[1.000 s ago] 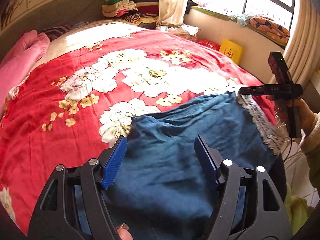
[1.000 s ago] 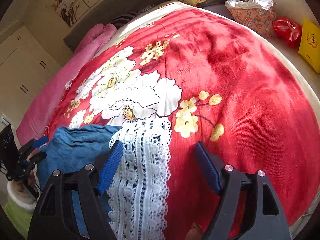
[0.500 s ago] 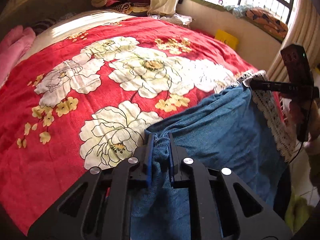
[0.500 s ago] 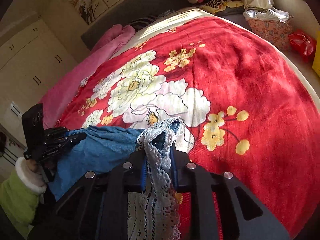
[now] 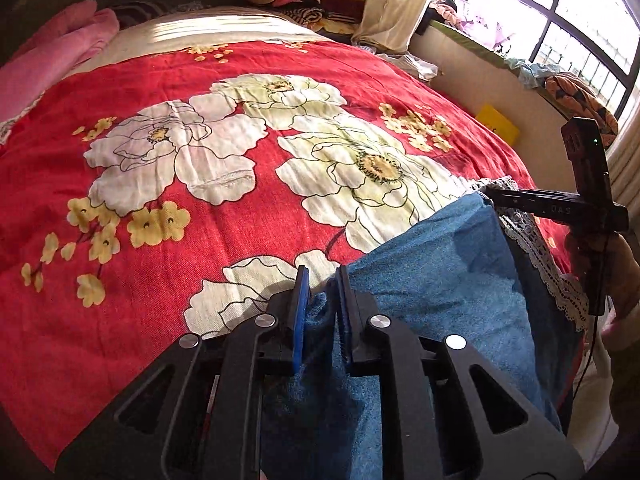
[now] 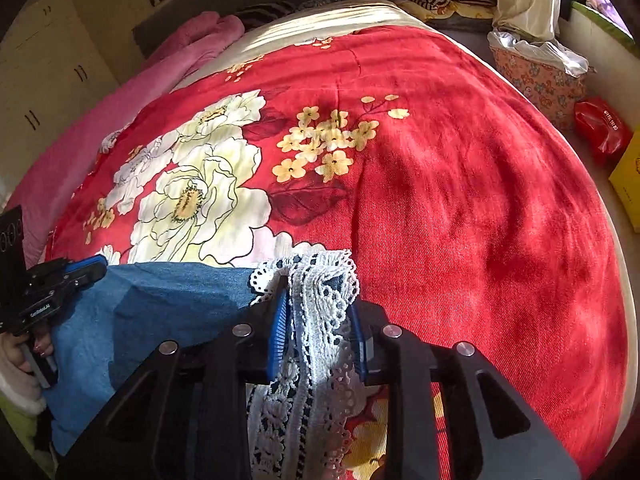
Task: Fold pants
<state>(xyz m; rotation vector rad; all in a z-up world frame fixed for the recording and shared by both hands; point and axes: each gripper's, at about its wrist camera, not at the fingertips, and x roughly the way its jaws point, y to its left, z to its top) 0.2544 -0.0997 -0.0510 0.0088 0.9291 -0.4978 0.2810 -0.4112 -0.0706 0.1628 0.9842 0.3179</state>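
Left gripper [image 5: 323,280] pinching blue pants [image 5: 432,280], right gripper [image 6: 320,304] clamped on lace hem [image 6: 316,280], both level above bedspread [image 5: 200,240]

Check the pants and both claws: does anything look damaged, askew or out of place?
Nothing stands out. The left claw grips the blue pants, and the right claw grips their lace hem.

The pants [image 5: 436,280] run off the lower edge, their legs hidden behind both grippers' frames.
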